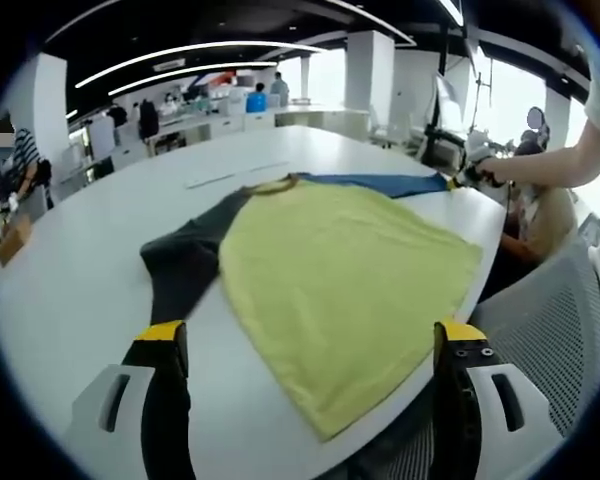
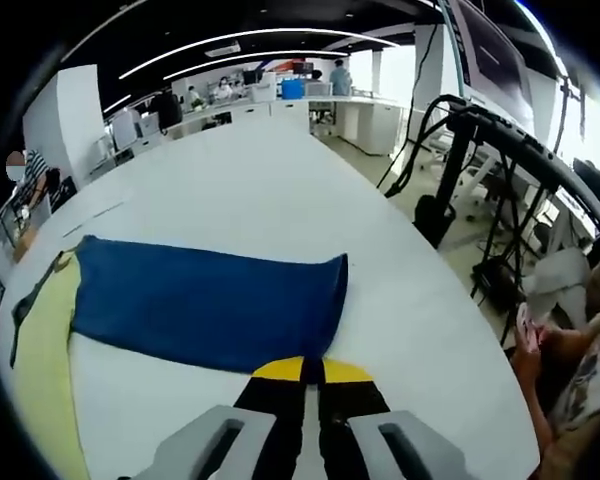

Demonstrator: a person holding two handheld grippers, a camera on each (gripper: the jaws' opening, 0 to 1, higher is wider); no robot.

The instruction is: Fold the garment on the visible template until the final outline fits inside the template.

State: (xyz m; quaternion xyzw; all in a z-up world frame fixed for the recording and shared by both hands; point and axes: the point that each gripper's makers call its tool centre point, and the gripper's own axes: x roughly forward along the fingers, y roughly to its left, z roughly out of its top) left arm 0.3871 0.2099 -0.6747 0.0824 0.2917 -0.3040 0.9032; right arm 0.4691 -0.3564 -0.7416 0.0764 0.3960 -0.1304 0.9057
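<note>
Our T-shirt (image 1: 340,280) lies flat on the white table (image 1: 80,290), soft and limp (likely slippery). Left gripper (image 1: 310,345) gapes; right gripper (image 2: 310,372), clenched, seems to pinch the blue sleeve (image 2: 210,300) hem.

Your left gripper (image 1: 310,345) hovers with jaws spread wide above the near hem of the yellow-bodied shirt (image 1: 345,280), which lies flat on the white table (image 1: 90,260). Its dark sleeve (image 1: 180,265) points left; the right gripper (image 1: 470,172) meets the blue sleeve (image 1: 380,183).
</note>
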